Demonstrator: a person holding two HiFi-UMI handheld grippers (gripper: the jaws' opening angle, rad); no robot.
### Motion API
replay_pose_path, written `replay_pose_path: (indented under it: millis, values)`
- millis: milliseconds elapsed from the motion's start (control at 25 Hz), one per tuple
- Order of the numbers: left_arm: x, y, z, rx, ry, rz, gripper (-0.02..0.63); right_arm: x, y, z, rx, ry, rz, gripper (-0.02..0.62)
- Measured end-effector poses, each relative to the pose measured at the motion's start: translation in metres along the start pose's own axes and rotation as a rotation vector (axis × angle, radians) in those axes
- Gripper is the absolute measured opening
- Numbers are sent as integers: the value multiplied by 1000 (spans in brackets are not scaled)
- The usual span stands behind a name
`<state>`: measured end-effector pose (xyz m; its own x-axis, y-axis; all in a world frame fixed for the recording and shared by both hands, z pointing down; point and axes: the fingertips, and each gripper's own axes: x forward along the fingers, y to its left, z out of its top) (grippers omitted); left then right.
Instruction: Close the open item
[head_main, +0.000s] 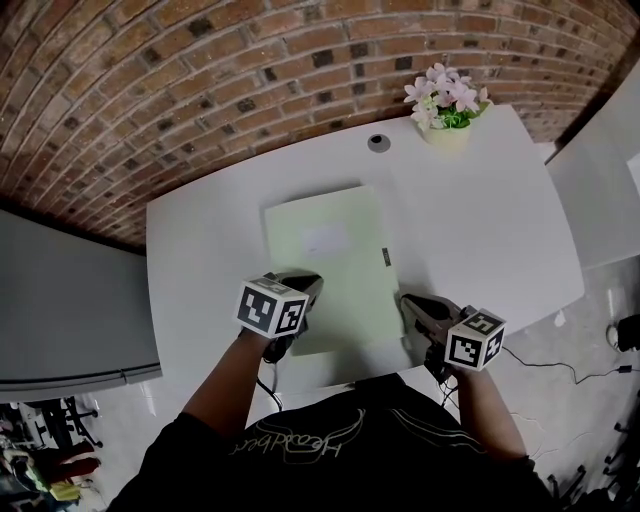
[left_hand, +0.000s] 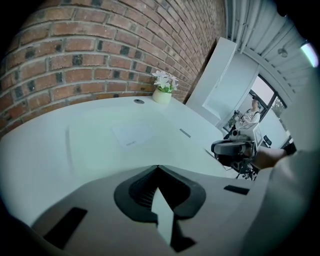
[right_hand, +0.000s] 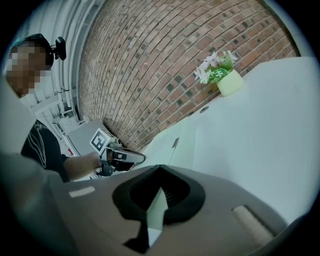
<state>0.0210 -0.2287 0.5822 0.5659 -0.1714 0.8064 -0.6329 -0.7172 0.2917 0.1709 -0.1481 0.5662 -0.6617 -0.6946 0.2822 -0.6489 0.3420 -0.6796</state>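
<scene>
- The pale green folder (head_main: 335, 265) lay flat on the white table (head_main: 200, 250) at the centre of the head view, cover seemingly already down; it looked light, thin and bendy, best pinched at its free right edge.
- The left gripper (head_main: 305, 285) and right gripper (head_main: 412, 302) hovered by its lower corners, jaws together on nothing; both forearms reached in from the bottom of the frame.

White table (head_main: 480, 220) against red brick wall (head_main: 200, 80). Potted pink-white flowers (head_main: 447, 105) at its far right corner; round grey grommet (head_main: 378, 142) just left of pot, not touching.
</scene>
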Motion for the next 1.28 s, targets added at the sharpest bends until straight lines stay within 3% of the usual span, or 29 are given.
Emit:
replay_pose_path:
  millis: [800, 1280]
  values:
    - [2, -2, -2, -54, 6, -36, 2, 54, -2, 45, -296, 120, -10, 3]
    - [2, -4, -1, -69, 28, -56, 2, 80, -10, 43, -384, 226, 24, 3]
